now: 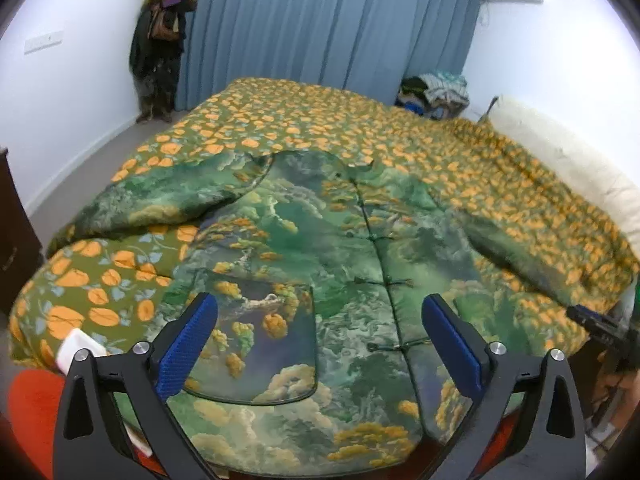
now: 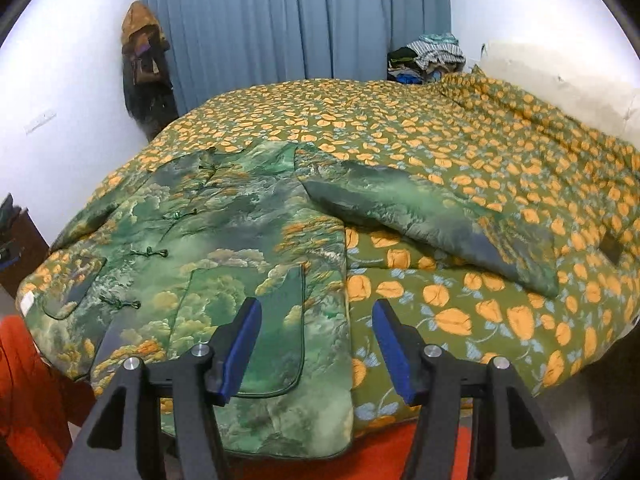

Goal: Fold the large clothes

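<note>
Green, cloud-and-tree printed padding is what the jacket (image 1: 332,264) is made of, and it is lying front-up and spread flat on the bed (image 2: 460,152), over an orange-flowered green bedspread (image 1: 304,120). No fold is showing yet: both sleeves are lying out to the sides, the knot-button placket (image 1: 380,264) is closed, and the patch pockets are facing up, so I judge the task to be only starting, with the sleeves and body all left to fold. Its long axis is running away from the cameras, hem at the near bed edge and collar pointing toward the blue curtain (image 2: 296,20). The left claw (image 1: 320,344) is hanging released above the hem, grasping nothing; the right claw (image 2: 316,348) is likewise spread and empty, hovering over the jacket's side edge.
</note>
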